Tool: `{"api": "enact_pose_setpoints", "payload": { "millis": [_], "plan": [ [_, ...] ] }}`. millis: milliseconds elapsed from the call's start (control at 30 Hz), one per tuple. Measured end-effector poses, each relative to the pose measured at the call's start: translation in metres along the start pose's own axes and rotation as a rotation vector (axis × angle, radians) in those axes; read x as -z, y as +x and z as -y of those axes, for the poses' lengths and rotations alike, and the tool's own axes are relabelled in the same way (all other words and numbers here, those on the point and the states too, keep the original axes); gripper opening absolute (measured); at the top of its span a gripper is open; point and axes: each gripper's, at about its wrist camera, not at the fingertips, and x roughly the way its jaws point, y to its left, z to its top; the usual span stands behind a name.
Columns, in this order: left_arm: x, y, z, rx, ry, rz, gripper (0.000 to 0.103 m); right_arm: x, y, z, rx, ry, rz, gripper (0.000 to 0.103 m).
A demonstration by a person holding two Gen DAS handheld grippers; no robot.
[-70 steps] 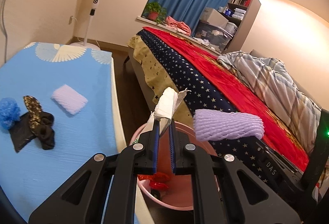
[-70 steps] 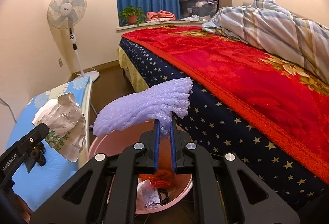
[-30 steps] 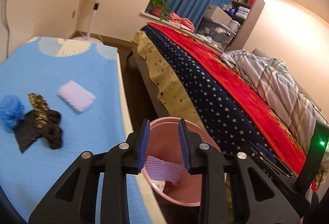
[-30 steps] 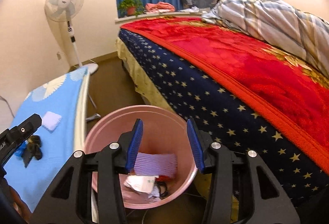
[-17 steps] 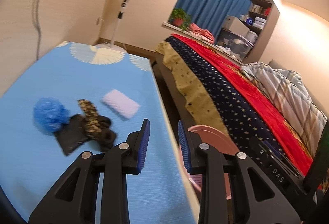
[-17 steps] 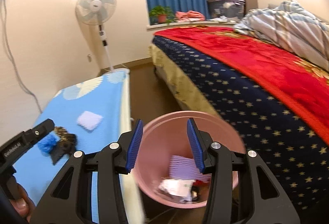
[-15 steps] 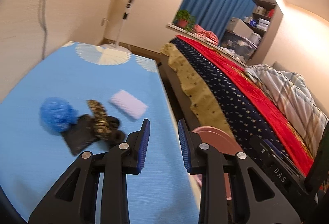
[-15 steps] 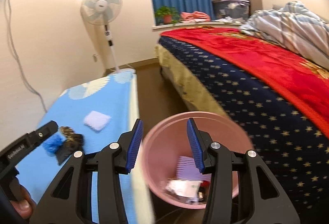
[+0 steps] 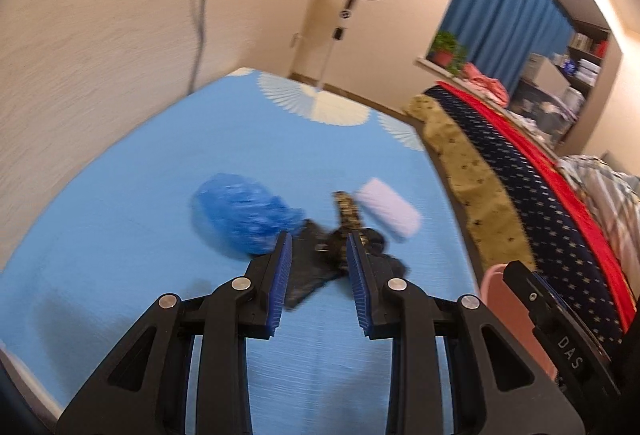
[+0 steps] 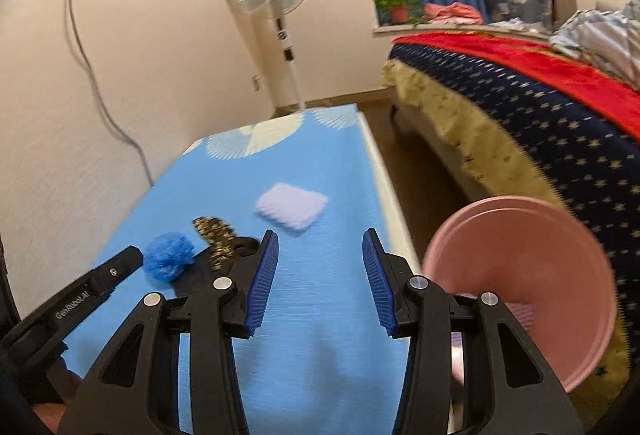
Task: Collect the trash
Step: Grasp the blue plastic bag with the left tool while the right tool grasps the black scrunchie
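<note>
Both grippers have swung from the pink bin back to the blue table, their loads dropped. Left wrist view: the left gripper (image 9: pixel 319 271), jaws apart and empty, hovers over dark scraps (image 9: pixel 320 267) beside a blue wad (image 9: pixel 244 215) and white foam pad (image 9: pixel 389 213). Right wrist view: the right gripper (image 10: pixel 320 275), jaws wide and empty, faces the table (image 10: pixel 320 347); the pink bin (image 10: pixel 568 299) sits alongside, foam visible inside. Three pieces likely remain.
</note>
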Motion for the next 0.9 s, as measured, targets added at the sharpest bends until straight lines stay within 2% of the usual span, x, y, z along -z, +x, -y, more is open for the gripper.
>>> {"api": "enact_pose_setpoints", "payload": {
  "millis": [200,267,333,433,700,800,900],
  "plan": [
    [-0.002,0.014,-0.016,-0.072,-0.012,-0.010,0.029,0.009,0.037,-0.019,-0.068,-0.018,-0.069,0.046],
    [-0.003,0.020,-0.023,-0.099,-0.027,-0.009,0.029,0.012,0.046,-0.022,-0.079,-0.015,-0.088,0.057],
    [-0.003,0.029,-0.031,-0.120,-0.049,-0.019,0.031,0.015,0.055,-0.023,-0.098,-0.007,-0.112,0.057],
    [-0.003,0.038,-0.036,-0.126,-0.067,-0.033,0.040,0.017,0.067,-0.027,-0.115,-0.009,-0.140,0.057],
    [-0.009,0.057,-0.042,-0.109,-0.088,-0.061,0.042,0.017,0.087,-0.037,-0.165,-0.027,-0.197,0.057],
    [-0.009,0.062,-0.043,-0.103,-0.088,-0.074,0.042,0.018,0.092,-0.038,-0.172,-0.028,-0.221,0.054],
    [-0.009,0.064,-0.043,-0.092,-0.090,-0.088,0.041,0.018,0.095,-0.038,-0.173,-0.025,-0.238,0.042]
  ]
}}
